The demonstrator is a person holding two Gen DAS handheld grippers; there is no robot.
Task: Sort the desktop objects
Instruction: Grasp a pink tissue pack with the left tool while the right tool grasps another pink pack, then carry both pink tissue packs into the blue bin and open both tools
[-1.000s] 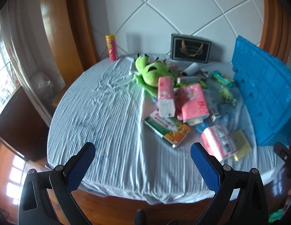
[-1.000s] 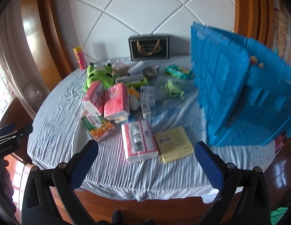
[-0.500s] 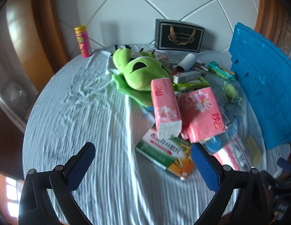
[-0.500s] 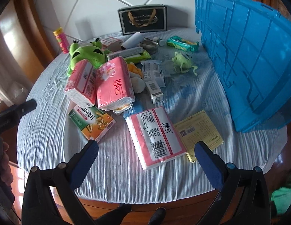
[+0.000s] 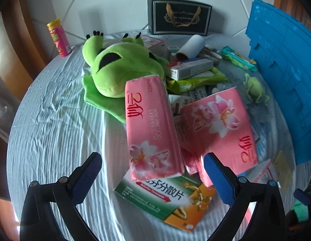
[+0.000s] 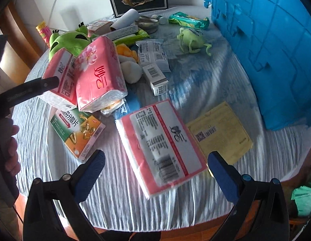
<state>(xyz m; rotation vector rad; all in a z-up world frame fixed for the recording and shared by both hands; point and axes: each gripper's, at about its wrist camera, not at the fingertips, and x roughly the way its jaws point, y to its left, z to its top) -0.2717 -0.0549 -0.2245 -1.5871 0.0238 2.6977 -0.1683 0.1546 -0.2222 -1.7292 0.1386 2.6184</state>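
A heap of items lies on a round table with a pale striped cloth (image 5: 55,124). My left gripper (image 5: 153,178) is open just above the near end of a pink tissue pack (image 5: 151,128) that leans on a green and orange medicine box (image 5: 165,196). A second pink tissue pack (image 5: 219,120) lies right of it, a green plush frog (image 5: 119,68) behind. My right gripper (image 6: 155,176) is open over the near end of a face-down pink tissue pack (image 6: 163,144), with a yellow packet (image 6: 219,132) to its right.
A blue plastic crate (image 6: 265,40) stands tilted on the table's right side. A black gift bag (image 5: 179,16) and a pink can (image 5: 59,38) stand at the back. Small boxes, a paper roll (image 5: 191,46), green wrappers and a small green toy (image 6: 191,38) fill the middle. A hand (image 6: 9,140) shows at left.
Both grippers have moved forward and down toward the table. The pink tissue packs now sit much closer, between the open fingers. Nothing has been gripped.
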